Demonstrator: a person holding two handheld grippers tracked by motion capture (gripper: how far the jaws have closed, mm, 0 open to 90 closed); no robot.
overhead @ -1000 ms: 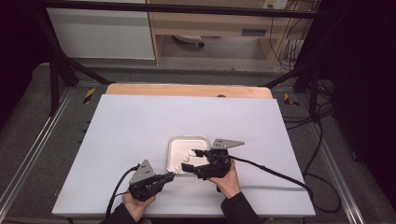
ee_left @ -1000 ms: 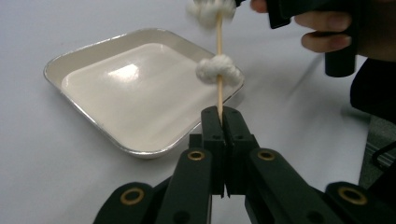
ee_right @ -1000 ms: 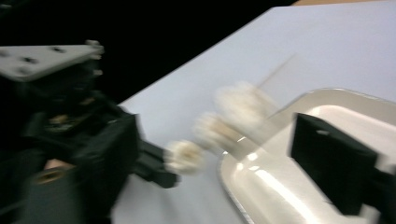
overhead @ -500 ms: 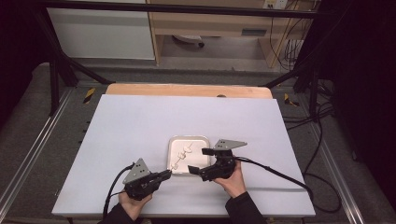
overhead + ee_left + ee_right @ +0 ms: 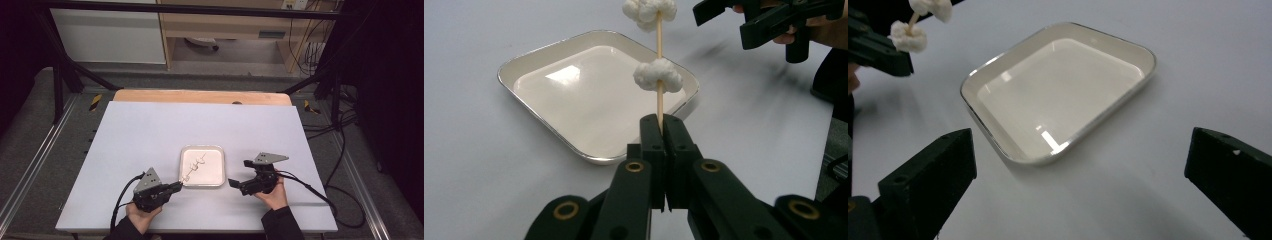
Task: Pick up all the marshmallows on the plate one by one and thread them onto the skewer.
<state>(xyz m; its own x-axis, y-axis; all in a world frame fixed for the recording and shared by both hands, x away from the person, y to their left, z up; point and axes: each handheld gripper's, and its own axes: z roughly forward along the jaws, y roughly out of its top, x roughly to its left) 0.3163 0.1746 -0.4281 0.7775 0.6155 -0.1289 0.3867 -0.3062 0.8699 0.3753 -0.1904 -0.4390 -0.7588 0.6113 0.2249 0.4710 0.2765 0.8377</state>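
Over the tray [image 5: 539, 62], left gripper [image 5: 663, 122] clamps a seemingly unmarked skewer [image 5: 659, 75].

Wooden skewer [image 5: 659, 95] with two white puffs slants above tray [image 5: 531, 64].

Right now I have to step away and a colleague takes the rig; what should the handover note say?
Left hand-held gripper: shut on the wooden skewer, held above the tray.
Right hand-held gripper: open, holding nothing, right of the tray.
Done: two white puffs sit on the skewer.
Left, probably: thread on more pieces or lay the skewer in the tray. The tray holds nothing.
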